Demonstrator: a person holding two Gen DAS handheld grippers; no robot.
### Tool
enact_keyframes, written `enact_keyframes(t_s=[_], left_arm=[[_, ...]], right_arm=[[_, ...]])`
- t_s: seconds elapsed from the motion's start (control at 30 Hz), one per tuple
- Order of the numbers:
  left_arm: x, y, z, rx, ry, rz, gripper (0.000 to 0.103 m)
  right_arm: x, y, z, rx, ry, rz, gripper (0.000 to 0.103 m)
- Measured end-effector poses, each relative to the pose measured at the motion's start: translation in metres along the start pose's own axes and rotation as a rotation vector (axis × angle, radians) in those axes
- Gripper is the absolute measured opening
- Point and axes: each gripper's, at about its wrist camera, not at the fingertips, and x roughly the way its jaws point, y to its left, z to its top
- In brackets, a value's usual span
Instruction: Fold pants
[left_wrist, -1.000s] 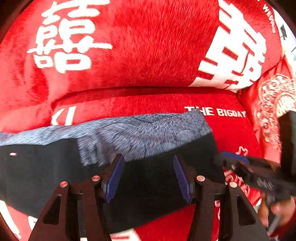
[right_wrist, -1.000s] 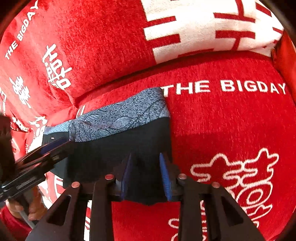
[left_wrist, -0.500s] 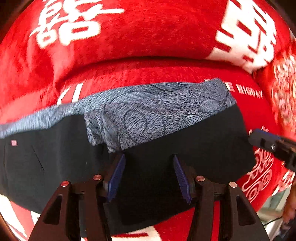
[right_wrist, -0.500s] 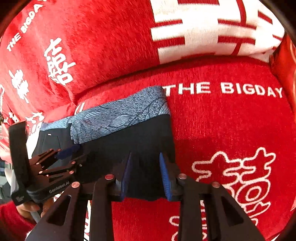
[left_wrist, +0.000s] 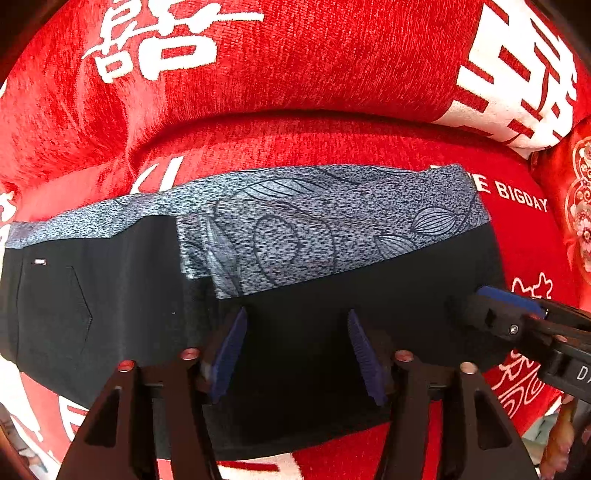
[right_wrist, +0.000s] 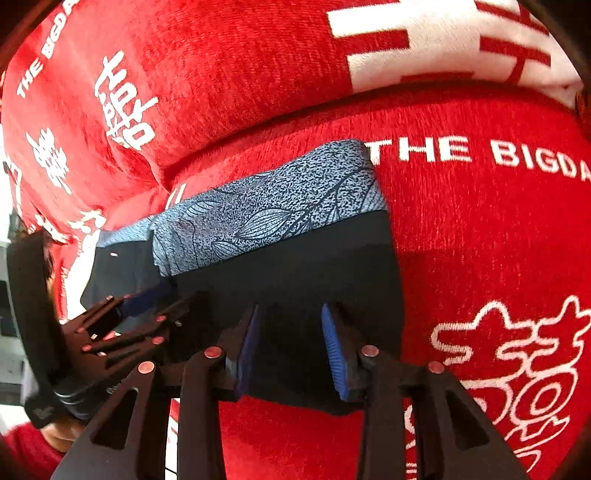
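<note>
**Inspector:** Left gripper (left_wrist: 295, 347), low centre of its own view: jaws stand wide and have just been opening. Black cloth of the pants (left_wrist: 295, 258) lies under the gap, but the pads press nothing.

**Clerk:** And the right gripper (right_wrist: 291, 347)?

**Inspector:** Narrower, jaws parted, likewise just opening. Cloth shows between the pads, not pinched.

**Clerk:** Where are the pants?

**Inspector:** Flat on the red cover (left_wrist: 295, 74), mid-frame in both views. One layer is doubled over another; the grey patterned band runs along the upper edge. Against the earlier frames, the cloth sits larger and lower in the left view, and the fold lies settled.

**Clerk:** Meaning?

**Inspector:** In my judgement the fold has been laid down and released. A further fold or smoothing likely remains.
</note>
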Motion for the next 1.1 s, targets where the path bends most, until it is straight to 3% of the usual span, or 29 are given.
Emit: enact_keyframes(t_s=[0.17,0.43,0.63,0.83,1.0,1.03,1.07,1.1], left_arm=[[0.001,-0.006,0.0,-0.003,0.003,0.042,0.071],[0.0,-0.006,-0.005,-0.032,-0.023,0.051,0.071],[-0.003,-0.003,-0.007,0.012,-0.015,0.017,0.071],[-0.012,0.011,-0.011,0.059,0.025,0.024,0.071],[-0.027,0.06,-0.019,-0.019,0.044,-0.009,0.071],[-0.03,0.071,-0.022,-0.035,0.044,-0.009,0.076],[-0.035,0.084,-0.026,-0.058,0.04,-0.007,0.091],[-0.04,0.096,-0.031,-0.082,0.026,0.001,0.094]], right_arm=[[0.0,-0.002,-0.001,-0.048,0.008,0.018,0.038],[0.002,-0.001,-0.001,-0.06,0.003,0.029,0.038],[0.0,-0.002,-0.003,0.017,-0.029,0.023,0.041],[0.0,0.015,-0.005,0.072,-0.052,-0.045,0.059],[0.003,0.04,-0.005,0.104,-0.049,-0.147,0.069],[0.004,0.046,-0.005,0.106,-0.046,-0.16,0.069],[0.006,0.055,-0.006,0.1,-0.04,-0.175,0.069],[0.008,0.063,-0.007,0.091,-0.035,-0.178,0.07]])
